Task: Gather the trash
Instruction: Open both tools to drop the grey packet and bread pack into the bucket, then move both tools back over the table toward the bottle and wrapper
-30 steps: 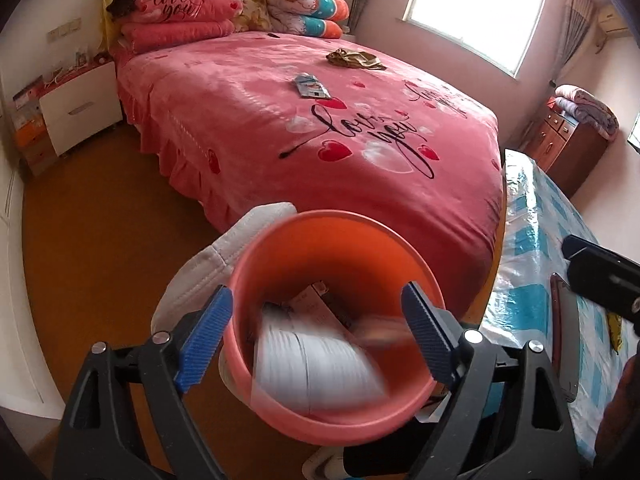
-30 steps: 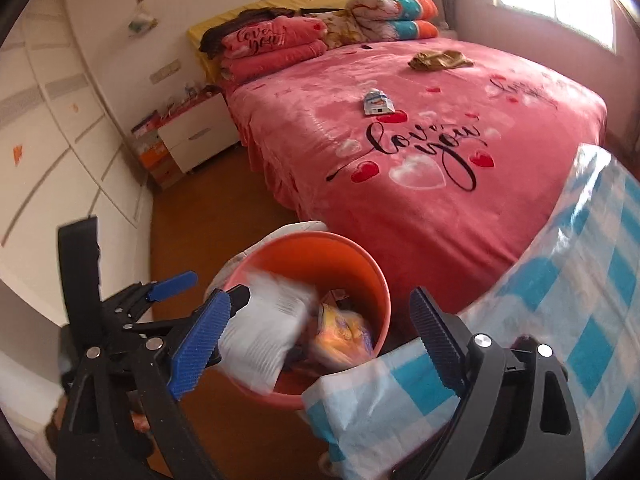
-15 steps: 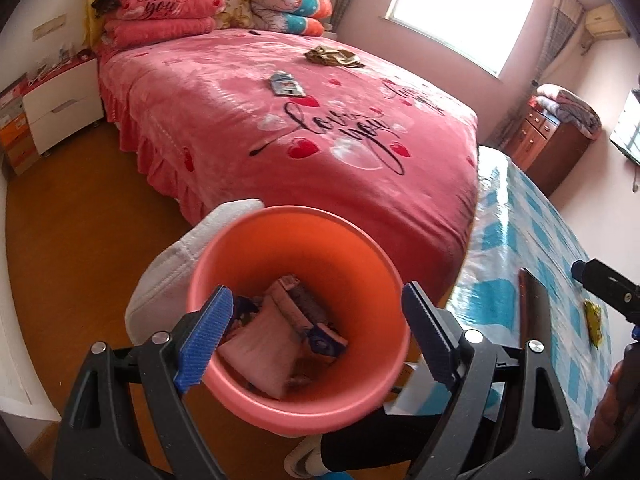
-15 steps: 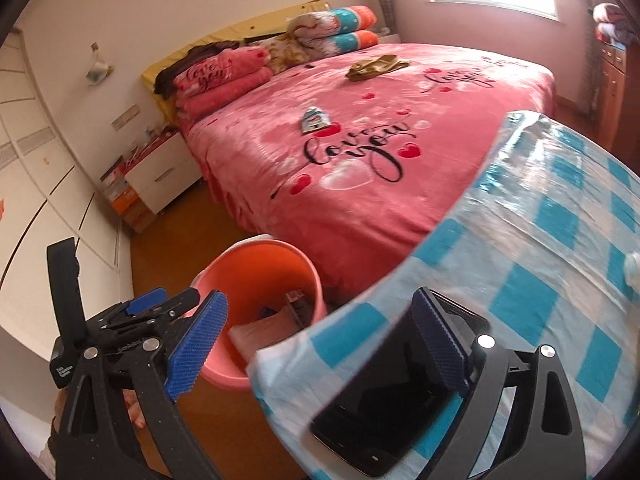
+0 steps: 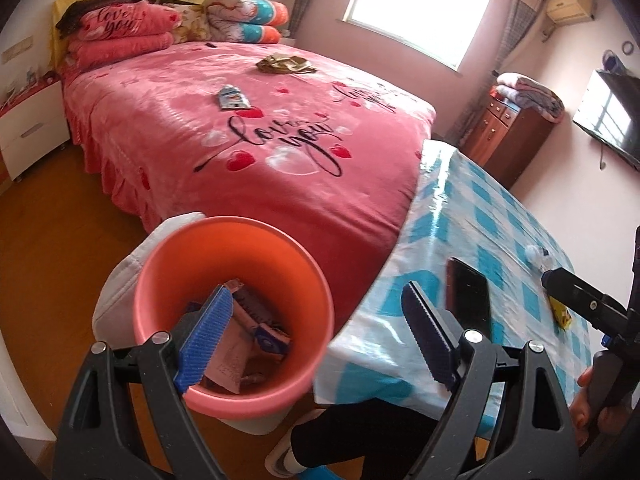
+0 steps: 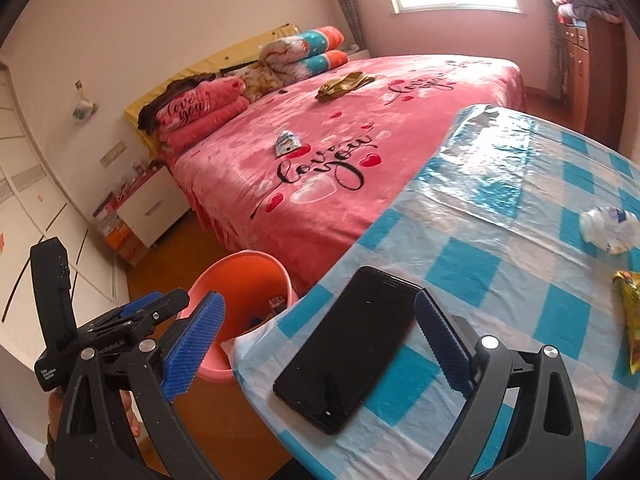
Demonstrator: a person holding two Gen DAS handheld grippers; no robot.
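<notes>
While both hang empty, left tongs [image 5: 316, 332] spread over bin [image 5: 240, 240], right tongs [image 6: 320, 340] just widened above phone [image 6: 348, 352].

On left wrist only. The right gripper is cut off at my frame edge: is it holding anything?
Observer: No. The right gripper is open and its fingers have just spread wider. Nothing is gripped; the black phone lies flat on the table between them, untouched.
Operator: That white blob past the phone?
Observer: A crumpled white packet with blue print.
Operator: And the yellow thing?
Observer: A printed yellow snack wrapper, apart from the packet, cut off by the frame edge.
</notes>
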